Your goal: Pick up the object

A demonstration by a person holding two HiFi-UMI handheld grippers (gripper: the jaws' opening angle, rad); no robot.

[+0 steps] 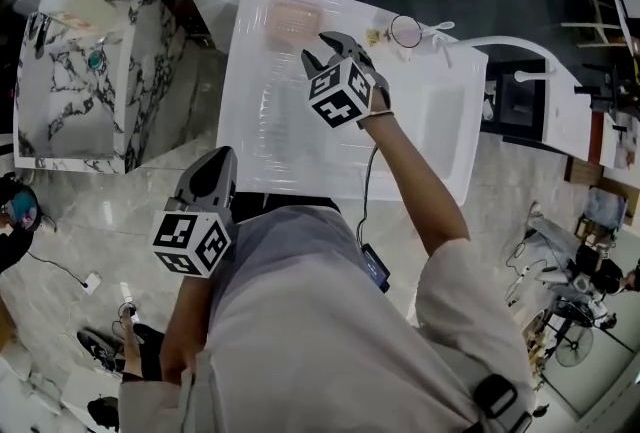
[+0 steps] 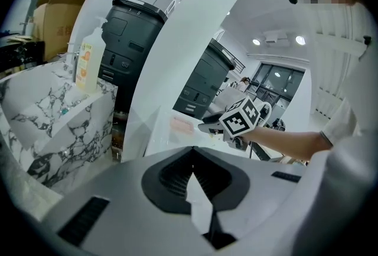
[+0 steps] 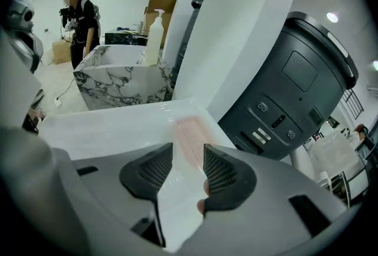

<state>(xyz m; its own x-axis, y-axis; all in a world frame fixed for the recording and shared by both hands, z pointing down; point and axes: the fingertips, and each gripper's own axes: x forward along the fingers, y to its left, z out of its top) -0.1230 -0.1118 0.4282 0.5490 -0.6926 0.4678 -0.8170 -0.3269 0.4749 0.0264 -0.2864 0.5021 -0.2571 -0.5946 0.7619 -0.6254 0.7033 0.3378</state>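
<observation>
Here, the right gripper [image 1: 335, 45] is held out over the white table [image 1: 425, 146] with its jaws set well apart, and nothing is gripped or touched by them. The pink flat object [image 1: 293, 21] is seen lying on the table near its far edge, just beyond the jaw tips, at about 11 o'clock of that gripper in the head view. In the right gripper view the same object [image 3: 190, 132] is framed in the gap ahead of the right gripper [image 3: 188, 154], clear of both pads. The left gripper [image 1: 214, 161] is kept low at the table's near edge, at about 7 o'clock of the right one. In the left gripper view the tips of the left gripper [image 2: 192, 153] are pressed together, with nothing between them. A marble-patterned basin [image 1: 75, 101] is placed at 9 o'clock of the table, and a pump bottle [image 3: 155, 36] is stood on its rim. A dark grey machine [image 3: 295, 89] is found behind the table at 1 o'clock, a cardboard box [image 3: 158, 17] further back, and a person [image 3: 80, 18] is seen standing at 10 o'clock.
</observation>
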